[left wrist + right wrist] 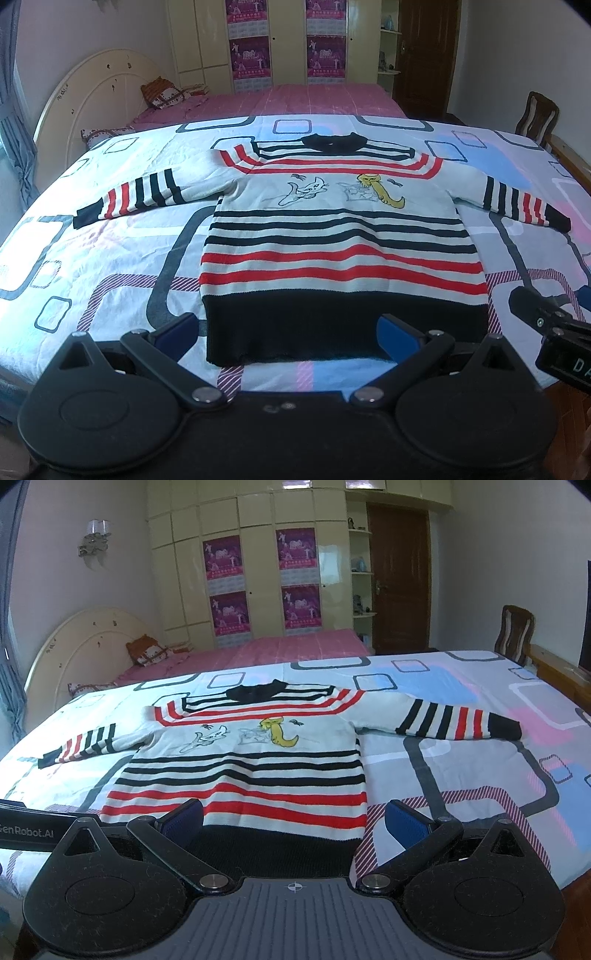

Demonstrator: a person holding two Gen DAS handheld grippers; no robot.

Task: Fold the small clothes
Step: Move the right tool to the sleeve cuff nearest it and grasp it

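Sweater (343, 236) lies flat, face up, on the patterned sheet (110, 258); collar (334, 142) at the far end, dark hem (347, 325) toward the cameras; both sleeves spread out sideways, left sleeve (140, 195) and right sleeve (524, 203) each ending in a dark cuff. Looks laid out on purpose: body smooth, sleeves clear of the torso, so a fold can start from a sleeve or from the hem; no fold made yet, so I'd judge this the very start.

Left gripper (286, 332): fingers wide apart, nothing between them; hovers low at the near edge, aimed along the sweater's midline, hem sitting in the gap between the blue pads (393, 330); contact with the fabric can't be confirmed from this view. Right gripper (293, 818): also spread wide and empty; sits further right, the hem's right corner falling between its fingers; its body shows at the right edge of the left view (543, 317), so the two tools are side by side, near but apart.

Both held level, pointing forward over the bed, roughly parallel; likely poised so each can take one hem corner or swing out to a sleeve.

Background: a pink bed (280, 646) and a wardrobe (258, 572) behind; not involved.
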